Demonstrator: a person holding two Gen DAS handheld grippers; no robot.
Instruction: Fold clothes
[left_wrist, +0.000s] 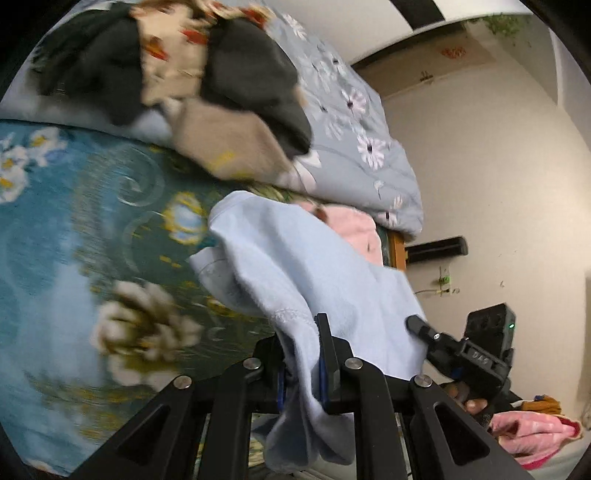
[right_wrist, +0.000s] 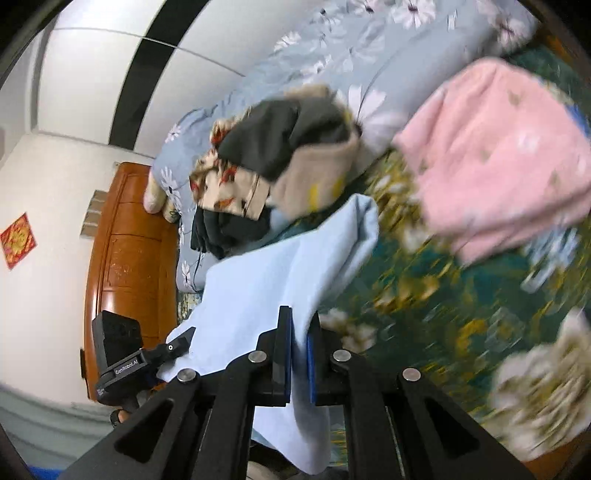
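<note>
One light-blue garment (left_wrist: 295, 266) hangs pinched between two claws, left claw (left_wrist: 301, 354) and right claw (right_wrist: 300, 350).

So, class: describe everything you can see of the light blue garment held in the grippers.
The light blue garment looks soft and fleecy, plain, with a stitched hem. It hangs lifted above the flowered bedspread, creased and drooping. The left gripper is shut on one edge and the right gripper on another, cloth spanning between them and trailing below each.
</note>
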